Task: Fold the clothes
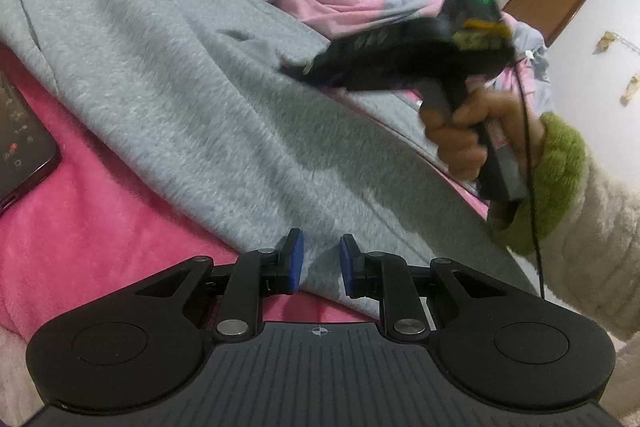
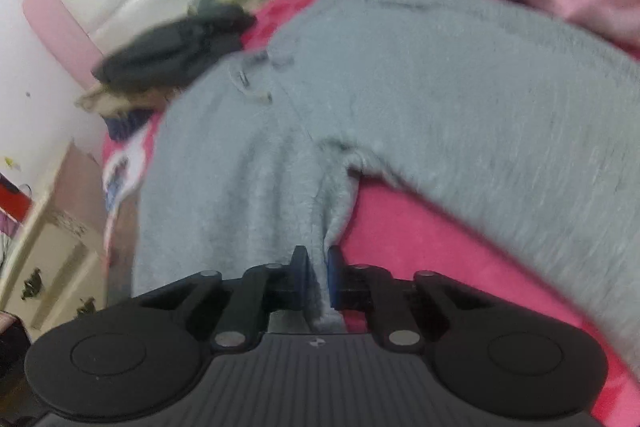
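Softly draped across pink bed blanket point(image 1: 92, 211): grey fleece sweatpants point(image 1: 168, 79), limp, light, prone to sag. Right gripper point(image 2: 319, 277) jaws clenched on leg cuff; left gripper point(image 1: 321, 259) jaws parted, holding nothing. Best gripped at hems, waistband.

right gripper point(image 2: 319, 277) pinching grey sweatpants point(image 2: 400, 99) fold, prob crotch seam, blurry.

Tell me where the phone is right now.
In the left wrist view, the phone lies at the far left edge on the pink blanket, just left of the grey sweatpants; the right wrist view doesn't show it.
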Available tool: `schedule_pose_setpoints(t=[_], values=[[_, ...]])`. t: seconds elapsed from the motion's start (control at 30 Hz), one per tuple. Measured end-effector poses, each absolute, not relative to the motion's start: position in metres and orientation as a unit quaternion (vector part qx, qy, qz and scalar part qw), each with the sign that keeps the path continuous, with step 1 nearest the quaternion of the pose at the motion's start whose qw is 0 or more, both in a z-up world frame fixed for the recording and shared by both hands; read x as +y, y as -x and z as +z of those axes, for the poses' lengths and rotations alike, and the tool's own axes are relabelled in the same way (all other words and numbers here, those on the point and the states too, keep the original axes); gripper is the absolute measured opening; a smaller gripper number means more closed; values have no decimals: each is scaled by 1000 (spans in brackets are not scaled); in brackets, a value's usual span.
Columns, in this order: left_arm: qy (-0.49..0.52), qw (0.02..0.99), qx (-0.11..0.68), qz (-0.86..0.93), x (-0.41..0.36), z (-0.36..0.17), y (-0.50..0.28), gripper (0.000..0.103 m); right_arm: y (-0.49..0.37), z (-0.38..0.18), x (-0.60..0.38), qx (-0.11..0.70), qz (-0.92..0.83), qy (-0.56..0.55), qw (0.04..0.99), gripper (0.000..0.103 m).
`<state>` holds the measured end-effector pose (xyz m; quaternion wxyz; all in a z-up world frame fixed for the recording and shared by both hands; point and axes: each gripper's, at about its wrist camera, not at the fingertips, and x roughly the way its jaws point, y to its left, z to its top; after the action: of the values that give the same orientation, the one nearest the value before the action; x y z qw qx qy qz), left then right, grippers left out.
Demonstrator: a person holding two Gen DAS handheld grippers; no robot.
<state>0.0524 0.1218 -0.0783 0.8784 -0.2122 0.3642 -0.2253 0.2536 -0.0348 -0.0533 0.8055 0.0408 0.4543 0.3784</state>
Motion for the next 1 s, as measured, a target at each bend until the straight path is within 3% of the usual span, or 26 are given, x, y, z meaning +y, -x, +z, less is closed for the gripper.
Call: schedule_pose_setpoints(t=[0.13,0.23,0.3,0.33,0.37,0.4,0.57,0.73,1.0], values=[[200,879,367,-228,121,-75,-50,19,-251,-15,-29,375,375,32,847,10],[190,882,366,-228,121,-72,-47,19,-248,-23,-10,351,367,114,854,11],[182,884,364,-228,121,-69,-45,19,-250,-39,1,356,348,155,853,16],[178,886,363,-228,121,-67,-44,19,-251,-46,5,359,338,170,853,24],[175,887,362,-228,121,-66,-43,19,-257,-44,-4,370,330,136,858,32],[171,888,360,-228,121,-64,-42,19,-263,-42,-13,379,322,101,861,35],[151,894,355,-228,122,-57,-37,19,-253,-7,-106,362,286,-57,885,39],[127,899,341,-243,110,-48,-36,19,-200,-7,-180,373,240,-18,896,47],[83,890,362,-266,67,-51,-46,19,-125,-64,-218,420,195,89,882,48]])
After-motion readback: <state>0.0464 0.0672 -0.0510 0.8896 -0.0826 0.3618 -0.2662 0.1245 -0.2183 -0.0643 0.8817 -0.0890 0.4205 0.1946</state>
